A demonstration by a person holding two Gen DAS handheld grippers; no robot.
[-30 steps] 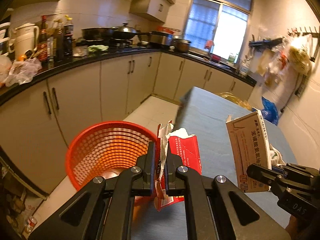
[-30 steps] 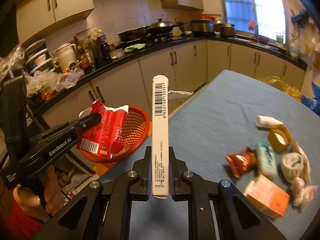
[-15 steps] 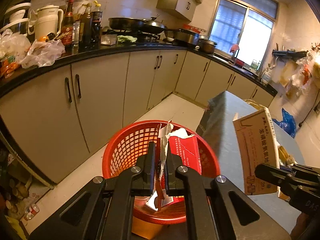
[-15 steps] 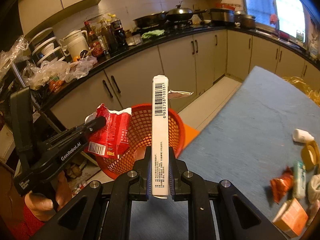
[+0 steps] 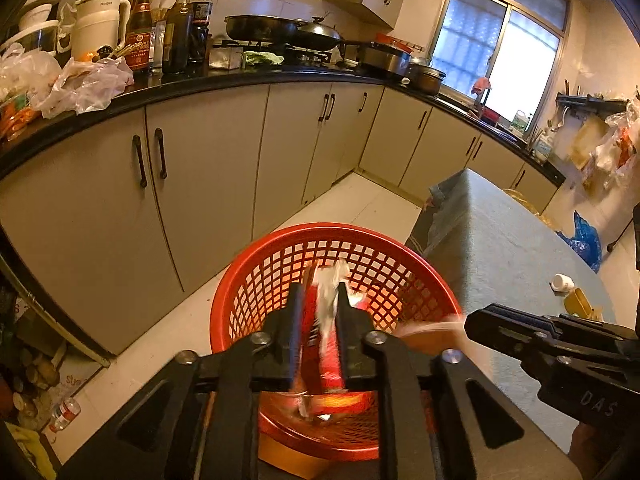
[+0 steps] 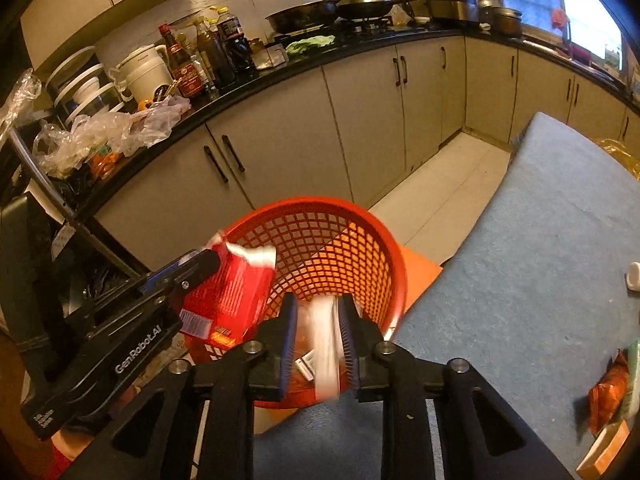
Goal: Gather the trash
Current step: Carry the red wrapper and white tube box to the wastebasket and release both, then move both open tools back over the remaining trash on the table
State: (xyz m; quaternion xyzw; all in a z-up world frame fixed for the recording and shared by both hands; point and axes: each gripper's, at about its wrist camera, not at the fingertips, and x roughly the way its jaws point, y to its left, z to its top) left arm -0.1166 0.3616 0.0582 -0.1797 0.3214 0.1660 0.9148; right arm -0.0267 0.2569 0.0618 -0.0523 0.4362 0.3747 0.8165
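Left gripper (image 5: 319, 308) jaws opening, torn red packet (image 5: 325, 344) loose between them, blurred, over the red basket (image 5: 280, 264) at lower centre. Right gripper (image 6: 319, 320) jaws opening too, white carton (image 6: 326, 350) blurred between the pads above the same basket. Basket sits just beside the blue table (image 6: 540, 260) edge; bare floor (image 5: 360, 204) beyond, cabinets (image 5: 208, 168) upper left.

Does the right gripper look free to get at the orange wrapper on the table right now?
Probably not yet: the right gripper, jaws opening, has a white box between them over the red basket. The orange wrapper itself lies uncovered.
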